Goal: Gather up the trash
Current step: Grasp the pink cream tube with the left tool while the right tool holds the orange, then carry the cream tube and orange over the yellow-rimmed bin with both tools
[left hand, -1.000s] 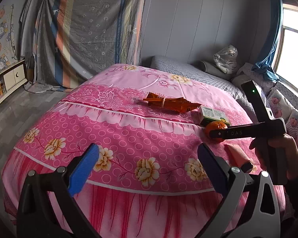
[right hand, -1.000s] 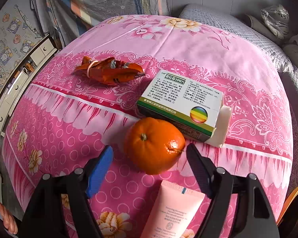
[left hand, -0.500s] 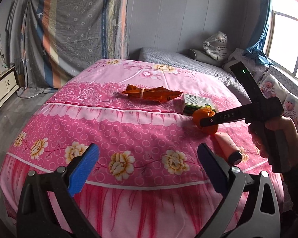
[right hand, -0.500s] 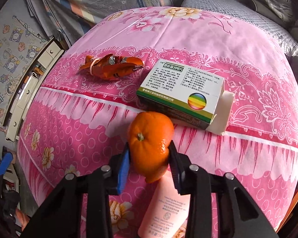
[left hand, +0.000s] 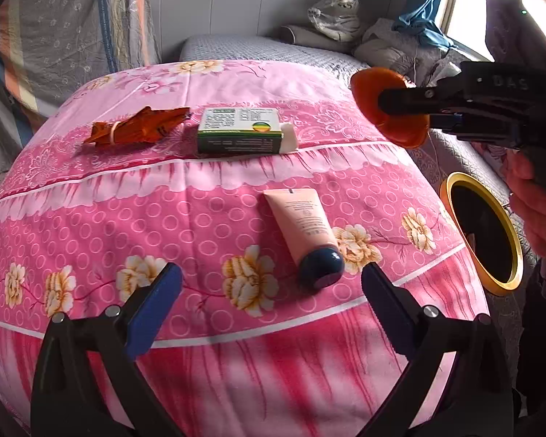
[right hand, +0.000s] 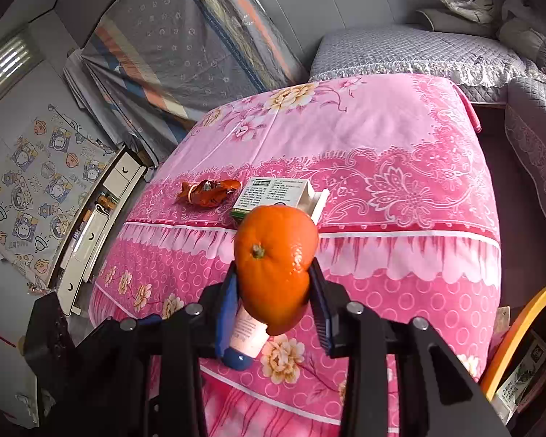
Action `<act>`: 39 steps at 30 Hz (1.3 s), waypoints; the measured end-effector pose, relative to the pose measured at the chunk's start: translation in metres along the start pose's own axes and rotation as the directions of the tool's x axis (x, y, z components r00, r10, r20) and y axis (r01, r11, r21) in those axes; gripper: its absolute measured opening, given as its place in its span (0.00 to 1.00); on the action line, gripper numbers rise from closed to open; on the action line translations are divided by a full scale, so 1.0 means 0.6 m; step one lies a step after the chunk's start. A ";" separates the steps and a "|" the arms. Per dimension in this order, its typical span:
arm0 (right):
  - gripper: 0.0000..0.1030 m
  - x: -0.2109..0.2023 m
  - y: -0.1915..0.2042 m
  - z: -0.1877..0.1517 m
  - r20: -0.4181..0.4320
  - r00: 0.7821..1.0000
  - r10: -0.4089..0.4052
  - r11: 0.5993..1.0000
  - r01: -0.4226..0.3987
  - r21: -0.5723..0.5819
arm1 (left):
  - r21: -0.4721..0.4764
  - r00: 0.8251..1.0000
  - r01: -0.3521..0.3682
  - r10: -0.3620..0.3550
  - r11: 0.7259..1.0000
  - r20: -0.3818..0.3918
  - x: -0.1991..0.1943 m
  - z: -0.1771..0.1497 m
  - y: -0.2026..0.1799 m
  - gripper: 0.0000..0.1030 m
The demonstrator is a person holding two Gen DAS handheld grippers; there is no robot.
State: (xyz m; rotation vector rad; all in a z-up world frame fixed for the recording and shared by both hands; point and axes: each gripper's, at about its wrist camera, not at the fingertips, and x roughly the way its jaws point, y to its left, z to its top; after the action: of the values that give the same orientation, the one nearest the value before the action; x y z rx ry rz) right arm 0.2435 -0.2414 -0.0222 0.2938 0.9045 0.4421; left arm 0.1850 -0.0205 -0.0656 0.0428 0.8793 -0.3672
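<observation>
Right claw (right hand: 275, 291) clamped on the orange (right hand: 275, 267), held in the air above the bed (left hand: 214, 225). Left claw (left hand: 271, 309) spread apart at the bed's near edge; orange wrapper (left hand: 136, 129), box (left hand: 240, 134) and pink tube (left hand: 304, 231) lie on the bed, yellow-rimmed bin (left hand: 482, 233) beside it.

The orange (right hand: 276, 269) has glossy, dimpled peel, the pink floral bedspread (left hand: 207, 218) is matt cloth, the box (left hand: 239, 130) printed cardboard, the wrapper (left hand: 136, 129) crinkled shiny foil, the pink tube (left hand: 302, 220) smooth plastic
</observation>
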 end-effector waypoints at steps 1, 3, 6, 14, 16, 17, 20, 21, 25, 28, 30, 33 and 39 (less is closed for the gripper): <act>0.33 -0.010 -0.007 -0.004 0.009 1.000 0.005 1.000 -0.005 0.006 | 0.009 1.000 -0.001 0.001 1.000 -0.010 0.007 0.002 -0.008 0.91; 0.33 -0.026 -0.021 -0.012 0.024 1.000 0.010 1.000 -0.011 0.015 | 0.027 1.000 -0.010 0.010 1.000 -0.025 0.020 0.004 -0.023 0.91; 0.33 -0.042 -0.041 -0.020 0.040 0.999 0.026 0.999 -0.027 0.031 | 0.032 0.999 -0.020 0.021 0.999 -0.042 0.035 0.007 -0.033 0.91; 0.33 -0.070 -0.066 -0.037 0.081 0.995 0.061 0.997 -0.064 0.045 | -0.009 0.994 -0.058 0.057 0.998 -0.089 0.076 0.029 -0.028 0.78; 0.33 -0.076 -0.070 -0.038 0.088 0.994 0.061 0.997 -0.066 0.050 | -0.003 0.993 -0.072 0.071 0.997 -0.097 0.084 0.031 -0.030 0.69; 0.33 -0.078 -0.072 -0.039 0.090 0.994 0.062 0.996 -0.067 0.053 | -0.007 0.992 -0.069 0.068 0.998 -0.107 0.088 0.031 -0.029 0.67; 0.33 -0.081 -0.075 -0.042 0.092 0.994 0.062 0.996 -0.067 0.059 | -0.016 0.990 -0.070 0.068 0.997 -0.125 0.099 0.032 -0.026 0.34; 0.33 -0.082 -0.076 -0.043 0.092 0.994 0.062 0.996 -0.068 0.061 | -0.022 0.990 -0.074 0.071 0.997 -0.122 0.098 0.032 -0.024 0.34; 0.33 -0.082 -0.074 -0.044 0.091 0.994 0.061 0.996 -0.067 0.064 | -0.063 0.993 -0.057 0.050 0.996 -0.112 0.089 0.034 -0.009 0.33; 0.33 -0.082 -0.075 -0.042 0.091 0.993 0.070 0.995 -0.076 0.068 | -0.076 0.996 -0.055 0.049 0.996 -0.080 0.066 0.034 -0.001 0.33; 0.33 -0.085 -0.075 -0.042 0.092 0.993 0.075 0.994 -0.082 0.073 | -0.073 0.998 -0.054 0.050 0.996 -0.047 0.043 0.036 -0.001 0.33; 0.33 -0.095 -0.076 -0.043 0.102 0.993 0.065 0.994 -0.073 0.076 | -0.053 0.997 -0.069 0.070 0.996 0.019 0.001 0.043 -0.008 0.33; 0.33 -0.134 -0.093 -0.045 0.148 0.988 0.041 0.993 -0.057 0.104 | 0.022 0.992 -0.065 0.063 0.998 0.109 -0.049 0.080 -0.043 0.33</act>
State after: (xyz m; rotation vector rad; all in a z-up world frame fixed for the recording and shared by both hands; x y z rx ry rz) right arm 0.1920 -0.3274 -0.0066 0.4428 0.7810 0.4125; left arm 0.1953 -0.0450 -0.0098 0.0739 0.7646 -0.3176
